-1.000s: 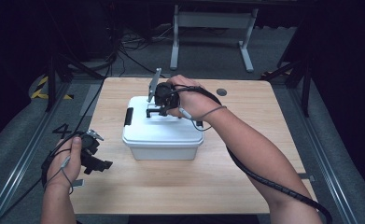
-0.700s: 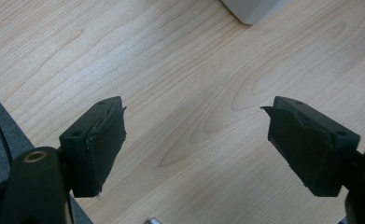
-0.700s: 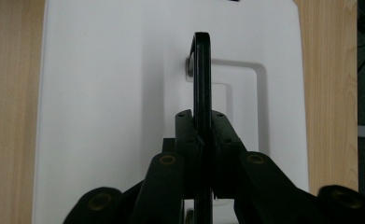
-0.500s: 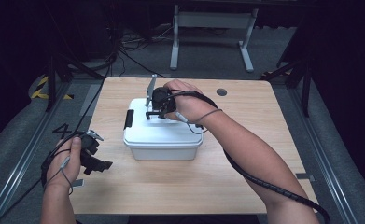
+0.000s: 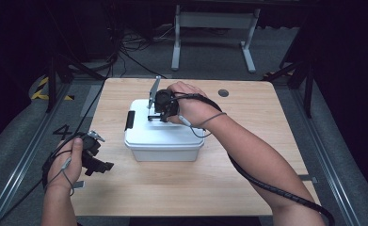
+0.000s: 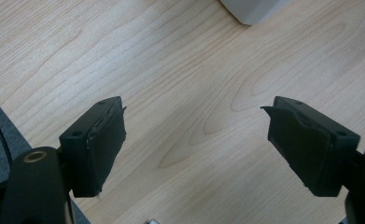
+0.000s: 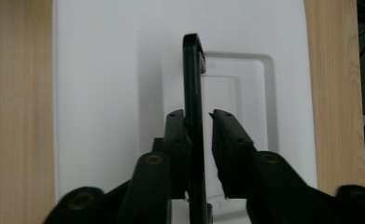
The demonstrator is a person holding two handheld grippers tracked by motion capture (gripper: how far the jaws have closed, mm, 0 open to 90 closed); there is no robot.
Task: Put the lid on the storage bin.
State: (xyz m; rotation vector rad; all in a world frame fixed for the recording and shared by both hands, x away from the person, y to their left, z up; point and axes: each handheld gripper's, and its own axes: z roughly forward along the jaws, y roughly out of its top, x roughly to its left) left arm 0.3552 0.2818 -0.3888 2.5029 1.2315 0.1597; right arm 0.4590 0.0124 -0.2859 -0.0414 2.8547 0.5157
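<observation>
1 white box (image 5: 165,136), 2 hand-held grippers (image 5: 159,109)

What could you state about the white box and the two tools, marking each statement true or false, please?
1. The white plastic box sits on the light wooden table. True.
2. The left tool grips the box. False: it is open over bare table.
3. The box's black lid handle stands between the right tool's jaws. True; those jaws have just been opening, with a gap on one side.
4. The box's white lid is off. False: it is on.
</observation>
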